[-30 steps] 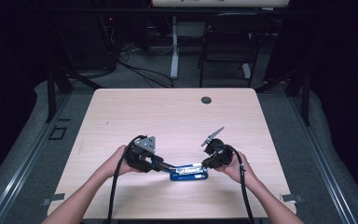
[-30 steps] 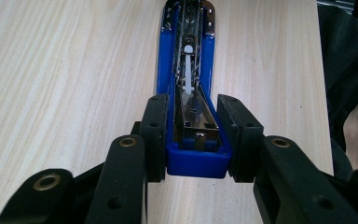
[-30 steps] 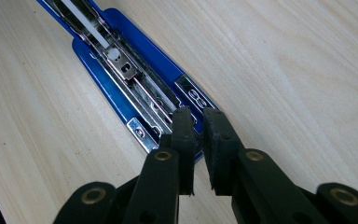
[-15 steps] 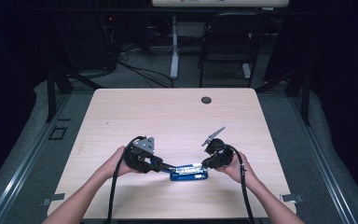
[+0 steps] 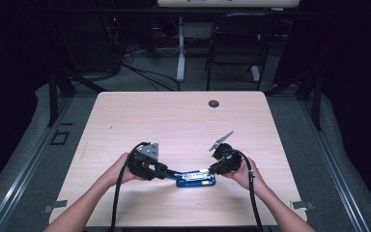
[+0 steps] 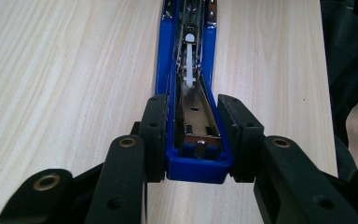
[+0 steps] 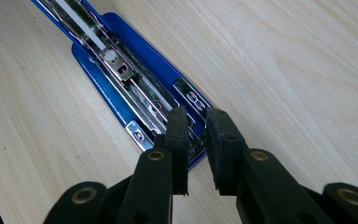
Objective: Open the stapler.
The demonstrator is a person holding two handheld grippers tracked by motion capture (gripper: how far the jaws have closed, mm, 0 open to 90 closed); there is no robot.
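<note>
The blue stapler [image 5: 196, 179] lies opened flat near the table's [image 5: 174, 121] front edge, about 6 o'clock from its centre, its metal staple channel [image 6: 196, 119] facing up. At the stapler's 9 o'clock end, the left gripper [image 6: 193, 140] clamps the blue end block, 1 pad on each side. At the 3 o'clock end, the right gripper [image 7: 196, 140] stands over the hinge with its 2 jaws a narrow gap apart; they have just been opening a little, and nothing visibly sits between the pads.

The step in hand looks like working the magazine. To do it well, keep the left clamp firm and level so the base cannot slide, and bring the right jaws squarely onto the metal rail, not the blue edge. Farther off, at 12 o'clock, a small dark grommet [image 5: 214, 103] sits in the tabletop.
</note>
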